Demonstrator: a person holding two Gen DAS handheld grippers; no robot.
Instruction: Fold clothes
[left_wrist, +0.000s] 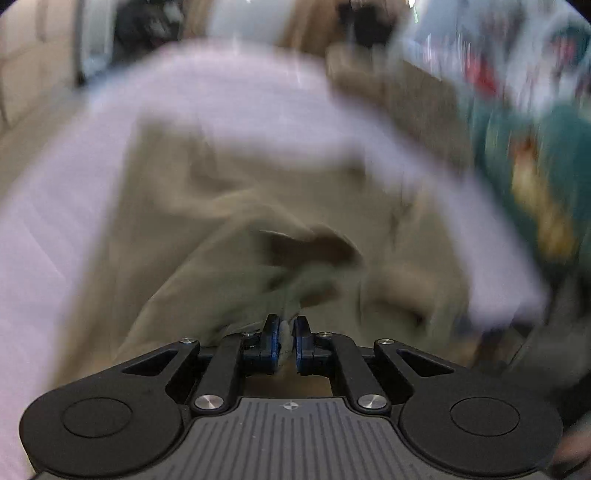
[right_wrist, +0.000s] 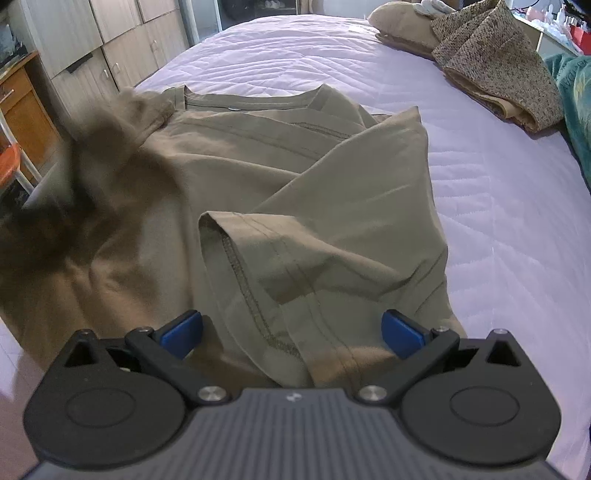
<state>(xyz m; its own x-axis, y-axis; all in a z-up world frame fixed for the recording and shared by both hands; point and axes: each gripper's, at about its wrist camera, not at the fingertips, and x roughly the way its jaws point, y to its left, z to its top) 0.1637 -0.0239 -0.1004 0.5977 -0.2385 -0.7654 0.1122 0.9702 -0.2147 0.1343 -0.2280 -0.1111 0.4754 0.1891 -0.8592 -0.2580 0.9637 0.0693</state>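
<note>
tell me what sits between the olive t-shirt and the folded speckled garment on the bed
Nothing sits there. In the right wrist view, only bare lilac quilted bedspread separates the olive t-shirt from the folded speckled garment.

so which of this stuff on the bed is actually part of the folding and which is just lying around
In the job:
- olive t-shirt, spread on the bed
- left gripper, shut on a bunch of the shirt
- right gripper, open over the folded-in sleeve

Lying about:
- speckled brown garment
- tan pillow
- teal blanket
- lilac quilt
</note>
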